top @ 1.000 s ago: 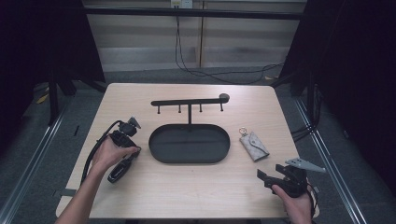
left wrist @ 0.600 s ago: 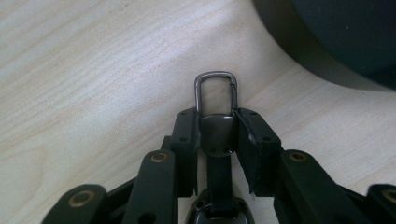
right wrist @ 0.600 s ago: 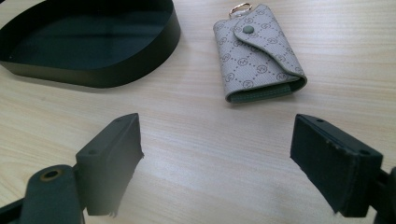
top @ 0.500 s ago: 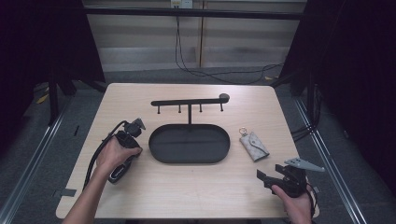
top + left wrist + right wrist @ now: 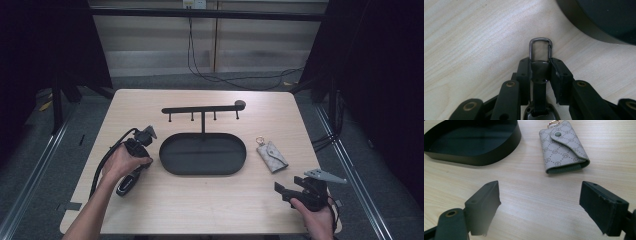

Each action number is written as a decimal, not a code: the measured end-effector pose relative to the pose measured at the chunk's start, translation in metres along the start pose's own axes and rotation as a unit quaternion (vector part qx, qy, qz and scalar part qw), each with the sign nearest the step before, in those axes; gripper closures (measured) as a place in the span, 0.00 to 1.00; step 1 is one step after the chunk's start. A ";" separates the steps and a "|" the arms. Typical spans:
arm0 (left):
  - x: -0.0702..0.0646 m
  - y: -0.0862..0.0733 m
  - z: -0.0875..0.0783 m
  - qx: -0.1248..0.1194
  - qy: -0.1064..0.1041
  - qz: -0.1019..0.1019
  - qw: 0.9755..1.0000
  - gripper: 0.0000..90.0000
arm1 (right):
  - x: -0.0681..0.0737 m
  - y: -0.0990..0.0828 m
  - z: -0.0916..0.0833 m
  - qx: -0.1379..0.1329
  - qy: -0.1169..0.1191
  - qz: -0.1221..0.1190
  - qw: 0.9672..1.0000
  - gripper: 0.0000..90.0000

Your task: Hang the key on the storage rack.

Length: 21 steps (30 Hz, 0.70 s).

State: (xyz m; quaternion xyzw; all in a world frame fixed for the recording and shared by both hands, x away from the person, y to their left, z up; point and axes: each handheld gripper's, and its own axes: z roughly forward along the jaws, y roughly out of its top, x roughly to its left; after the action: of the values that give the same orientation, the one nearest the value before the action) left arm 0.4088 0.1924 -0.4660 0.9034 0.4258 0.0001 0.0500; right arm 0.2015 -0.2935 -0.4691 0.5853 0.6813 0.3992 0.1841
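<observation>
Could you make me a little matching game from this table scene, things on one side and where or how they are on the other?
Things:
1. left gripper
2. right gripper
3. key pouch
4. oval tray

States:
A. black, at the table's middle, below a hook rack
B. shut on a metal clip
C. open, above bare wood
D. grey, patterned, flap snapped shut

Pairs: 1-B, 2-C, 3-D, 4-A
</observation>
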 end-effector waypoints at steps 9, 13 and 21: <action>0.006 -0.002 -0.007 0.001 -0.030 0.000 1.000 0.79 | 0.000 0.000 0.001 0.002 -0.001 0.002 1.000 0.18; 0.006 -0.002 -0.013 -0.002 -0.031 0.002 1.000 0.79 | 0.000 0.000 0.001 0.003 0.000 0.002 1.000 0.18; 0.006 -0.009 -0.031 -0.022 -0.034 0.007 0.999 0.79 | -0.001 0.000 0.001 0.004 -0.002 0.004 1.000 0.18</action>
State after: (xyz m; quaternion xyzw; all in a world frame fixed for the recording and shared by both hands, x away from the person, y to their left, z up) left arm 0.4039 0.2052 -0.4366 0.9045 0.4174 -0.0212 0.0843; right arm 0.2028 -0.2936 -0.4698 0.5896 0.6798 0.3966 0.1814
